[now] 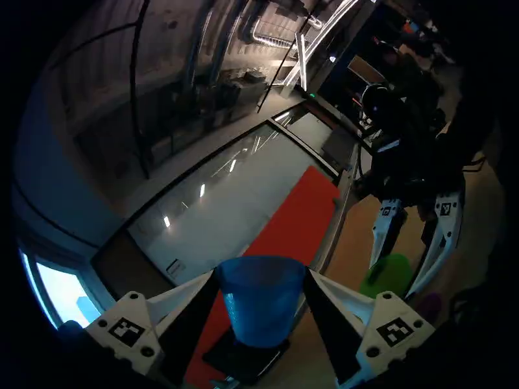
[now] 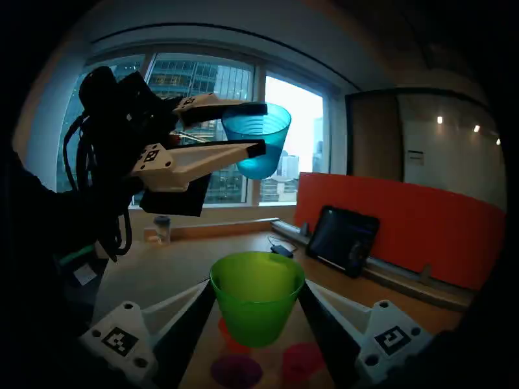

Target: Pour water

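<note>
Cups two: left claw (image 1: pixel 261 279) grips blue cup (image 1: pixel 261 311), right claw (image 2: pixel 256 283) grips green cup (image 2: pixel 257 311).

Two cups: one blue cup (image 2: pixel 256 139), one green cup (image 2: pixel 257 295). Two grippers: left gripper (image 1: pixel 261 285), right gripper (image 2: pixel 257 285); one cup between fingers of each. Square black-and-white markers (image 1: pixel 126 330): two per gripper, four in all. Three round coloured spots (image 2: pixel 237 371) on table (image 2: pixel 162 266), near, below green cup: one purple, two reddish. One tablet (image 2: pixel 342 241), propped far right. One orange panel (image 2: pixel 422 214) behind it. One small jar (image 2: pixel 162 228), far left by window (image 2: pixel 201 84).
</note>
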{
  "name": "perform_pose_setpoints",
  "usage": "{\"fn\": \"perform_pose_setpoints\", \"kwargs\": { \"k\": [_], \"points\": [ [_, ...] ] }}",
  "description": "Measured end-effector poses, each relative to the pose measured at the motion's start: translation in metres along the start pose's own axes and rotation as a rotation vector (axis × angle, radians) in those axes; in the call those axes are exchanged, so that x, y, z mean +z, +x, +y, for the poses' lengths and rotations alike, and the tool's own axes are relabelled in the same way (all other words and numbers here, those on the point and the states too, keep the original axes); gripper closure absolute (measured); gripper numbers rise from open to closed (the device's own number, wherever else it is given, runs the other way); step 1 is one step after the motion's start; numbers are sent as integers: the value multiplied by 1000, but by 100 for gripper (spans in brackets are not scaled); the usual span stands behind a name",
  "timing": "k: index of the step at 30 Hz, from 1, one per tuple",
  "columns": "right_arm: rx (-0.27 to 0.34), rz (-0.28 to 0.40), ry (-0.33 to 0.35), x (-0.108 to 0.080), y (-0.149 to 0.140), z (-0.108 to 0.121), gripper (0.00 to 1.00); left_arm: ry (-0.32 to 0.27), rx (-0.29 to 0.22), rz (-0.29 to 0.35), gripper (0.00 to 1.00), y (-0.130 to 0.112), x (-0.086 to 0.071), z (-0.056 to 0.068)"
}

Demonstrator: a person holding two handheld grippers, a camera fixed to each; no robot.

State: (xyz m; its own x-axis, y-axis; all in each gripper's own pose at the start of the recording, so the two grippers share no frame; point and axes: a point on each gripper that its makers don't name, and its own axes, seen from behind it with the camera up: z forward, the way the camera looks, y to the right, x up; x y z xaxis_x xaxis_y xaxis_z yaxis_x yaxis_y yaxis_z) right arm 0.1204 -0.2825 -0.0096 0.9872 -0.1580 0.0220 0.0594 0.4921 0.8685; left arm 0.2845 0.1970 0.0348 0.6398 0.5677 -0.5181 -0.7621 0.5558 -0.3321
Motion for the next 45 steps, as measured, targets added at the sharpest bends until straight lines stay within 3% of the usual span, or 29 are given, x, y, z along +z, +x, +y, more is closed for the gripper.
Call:
{"fn": "perform_pose_setpoints", "kwargs": {
  "k": [24, 45],
  "points": [
    [14, 8, 19, 10, -3, -7, 9, 16, 217, 17, 11, 17, 7, -4],
    [12, 8, 18, 7, -3, -6, 10, 7, 335, 12, 11, 25, 11, 0]
  ]
}}
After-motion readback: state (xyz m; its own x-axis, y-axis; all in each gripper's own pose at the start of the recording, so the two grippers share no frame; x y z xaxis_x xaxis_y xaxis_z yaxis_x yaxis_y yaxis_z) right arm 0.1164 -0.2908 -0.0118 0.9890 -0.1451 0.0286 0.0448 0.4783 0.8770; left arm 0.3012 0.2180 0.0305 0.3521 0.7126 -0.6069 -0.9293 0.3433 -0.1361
